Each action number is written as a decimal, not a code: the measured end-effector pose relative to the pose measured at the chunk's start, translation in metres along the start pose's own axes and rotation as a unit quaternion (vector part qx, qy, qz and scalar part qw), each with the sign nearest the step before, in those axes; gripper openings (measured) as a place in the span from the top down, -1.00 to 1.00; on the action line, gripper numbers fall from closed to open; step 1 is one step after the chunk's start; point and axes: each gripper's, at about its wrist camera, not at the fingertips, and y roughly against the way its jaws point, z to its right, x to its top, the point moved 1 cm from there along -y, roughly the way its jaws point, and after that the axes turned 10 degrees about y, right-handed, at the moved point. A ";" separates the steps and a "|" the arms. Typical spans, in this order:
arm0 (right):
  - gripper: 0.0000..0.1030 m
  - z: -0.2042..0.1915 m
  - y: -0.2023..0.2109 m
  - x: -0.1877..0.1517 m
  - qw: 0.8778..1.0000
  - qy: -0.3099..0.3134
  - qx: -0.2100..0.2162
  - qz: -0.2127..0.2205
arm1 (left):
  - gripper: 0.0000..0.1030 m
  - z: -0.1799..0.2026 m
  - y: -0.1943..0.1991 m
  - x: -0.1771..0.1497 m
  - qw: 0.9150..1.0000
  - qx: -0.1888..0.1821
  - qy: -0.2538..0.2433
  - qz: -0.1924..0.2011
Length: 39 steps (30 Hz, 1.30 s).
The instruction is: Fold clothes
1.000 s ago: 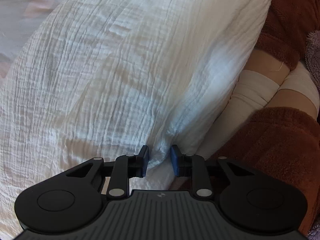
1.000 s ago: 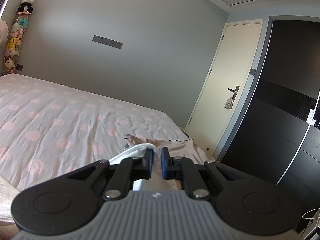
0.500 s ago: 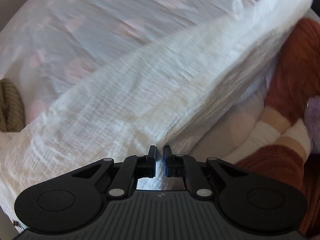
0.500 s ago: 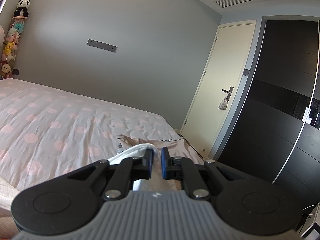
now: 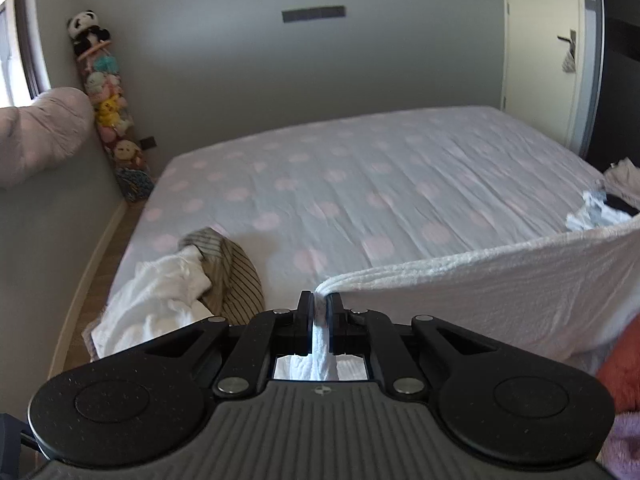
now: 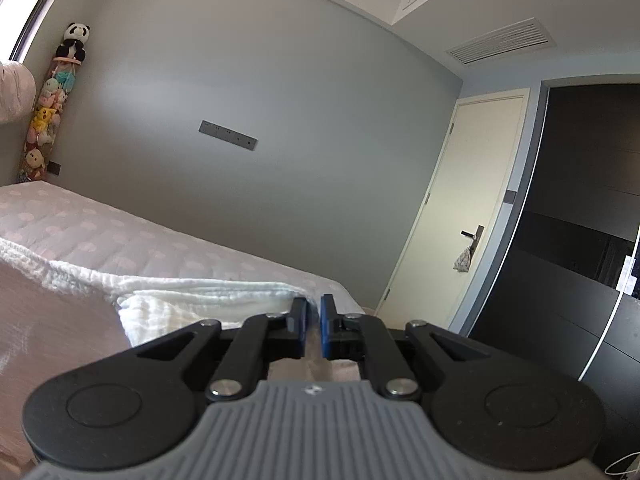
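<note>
**White cloth stretched between your two grippers**

The white crinkled cloth (image 5: 480,280) hangs taut above the bed (image 5: 360,184). Your left gripper (image 5: 320,312) pinches its bunched corner between nearly closed fingers. Your right gripper (image 6: 314,320) has its fingers close together; the cloth edge reaches them from 10 o'clock, though whether they grip it is unclear. A clothes heap (image 5: 180,284) lies at 9 o'clock.

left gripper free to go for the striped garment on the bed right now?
Probably not. The left gripper is shut on the white crinkled cloth, stretched off to its right. The striped garment lies unobstructed ahead-left beside a white pile, but the cloth must be released first.
</note>
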 end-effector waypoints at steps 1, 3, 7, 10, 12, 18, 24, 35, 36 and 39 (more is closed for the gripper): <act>0.85 -0.002 -0.005 0.007 1.000 0.001 0.001 0.007 | 0.91 -0.003 0.001 0.006 1.000 0.008 0.006 0.011; 0.85 -0.008 -0.018 0.019 1.000 0.007 0.008 0.014 | 0.91 -0.006 -0.017 0.012 1.000 0.027 0.012 0.010; 0.87 -0.032 -0.062 0.035 0.999 0.022 0.035 0.005 | 0.91 -0.013 -0.052 0.026 0.998 0.066 0.022 0.009; 0.87 -0.054 -0.105 0.035 0.998 0.038 0.049 -0.016 | 0.91 -0.019 -0.079 0.037 0.995 0.095 0.030 0.008; 0.88 -0.069 -0.137 0.031 0.997 0.050 0.052 -0.036 | 0.91 -0.021 -0.102 0.042 0.994 0.104 0.037 0.003; 0.89 -0.111 -0.233 0.008 0.989 0.080 0.062 -0.105 | 0.91 -0.016 -0.185 0.049 0.992 0.118 0.031 -0.033; 0.89 -0.153 -0.320 -0.030 0.976 0.105 0.079 -0.173 | 0.91 0.000 -0.279 0.040 0.988 0.127 0.006 -0.093; 0.88 -0.221 -0.413 -0.103 0.947 0.127 0.123 -0.269 | 0.86 0.007 -0.403 0.017 0.977 0.128 0.013 -0.172; 0.88 -0.225 -0.415 -0.107 0.945 0.130 0.126 -0.273 | 0.83 0.006 -0.410 0.014 0.976 0.125 0.018 -0.177; 0.86 -0.230 -0.419 -0.112 0.943 0.130 0.130 -0.278 | 0.60 0.002 -0.416 0.007 0.975 0.109 0.035 -0.189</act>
